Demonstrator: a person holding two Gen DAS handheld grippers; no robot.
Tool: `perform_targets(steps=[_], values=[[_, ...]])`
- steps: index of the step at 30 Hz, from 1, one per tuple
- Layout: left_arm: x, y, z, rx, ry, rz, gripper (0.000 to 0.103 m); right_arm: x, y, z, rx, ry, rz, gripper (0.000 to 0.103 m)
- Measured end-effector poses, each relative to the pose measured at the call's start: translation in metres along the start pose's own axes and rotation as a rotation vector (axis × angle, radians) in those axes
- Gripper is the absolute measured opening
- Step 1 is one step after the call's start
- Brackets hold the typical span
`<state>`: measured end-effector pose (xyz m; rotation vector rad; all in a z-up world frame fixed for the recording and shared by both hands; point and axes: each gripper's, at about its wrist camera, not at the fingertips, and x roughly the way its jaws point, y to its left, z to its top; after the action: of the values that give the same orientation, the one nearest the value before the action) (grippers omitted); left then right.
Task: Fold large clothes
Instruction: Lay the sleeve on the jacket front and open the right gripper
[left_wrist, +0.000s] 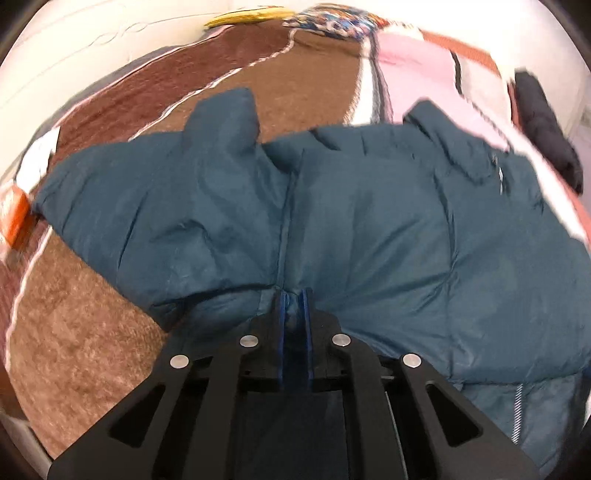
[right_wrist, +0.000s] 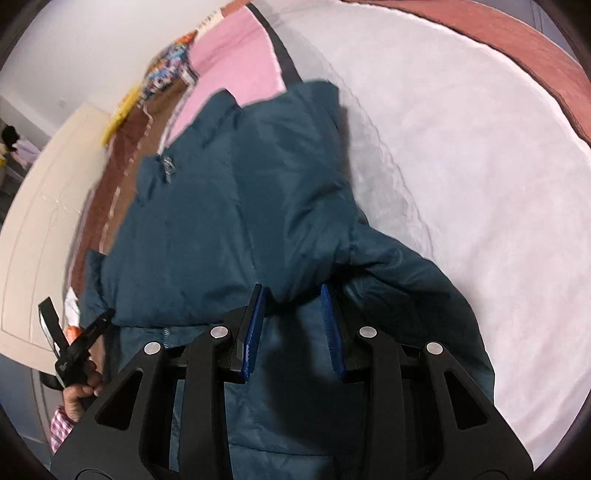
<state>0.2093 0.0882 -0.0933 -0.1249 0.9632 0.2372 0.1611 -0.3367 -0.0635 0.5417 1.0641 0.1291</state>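
Left tool (left_wrist: 294, 295) pinches teal jacket (left_wrist: 369, 229) fold; right tool (right_wrist: 295, 291) gapes around its bunched edge

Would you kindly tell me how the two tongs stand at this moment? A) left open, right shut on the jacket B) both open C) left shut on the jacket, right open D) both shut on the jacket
C: the left tongs pinch a fold of the teal puffer jacket, while the right tongs stand apart around a bulge of it.

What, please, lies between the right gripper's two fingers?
A puffy fold of the teal jacket bulges between the right gripper's open fingers, seen in the right wrist view.
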Motion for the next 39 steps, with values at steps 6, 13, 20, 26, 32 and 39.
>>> perform_targets(steps=[6,13,20,26,32,39], values=[[-0.067,0.014,0.008,-0.073,-0.164,-0.019,0.03,-0.045,0.011,0.0,-0.068,-0.153,0.055,0.032],[-0.045,-0.053,0.039,0.082,-0.152,-0.041,0.031,0.005,0.054,0.052,-0.196,-0.145,-0.044,0.032],[0.025,-0.071,0.031,0.141,0.039,-0.002,0.032,0.088,0.019,0.063,-0.161,0.028,-0.178,0.023],[0.036,-0.071,0.027,0.146,0.054,0.0,0.032,0.096,0.015,0.058,-0.206,0.016,-0.19,0.023],[0.024,-0.071,0.032,0.118,0.022,0.005,0.031,0.086,0.032,0.057,-0.246,0.001,-0.255,0.024],[-0.024,-0.052,0.018,0.103,-0.04,-0.095,0.032,0.036,0.055,0.025,-0.301,-0.084,-0.234,0.027]])
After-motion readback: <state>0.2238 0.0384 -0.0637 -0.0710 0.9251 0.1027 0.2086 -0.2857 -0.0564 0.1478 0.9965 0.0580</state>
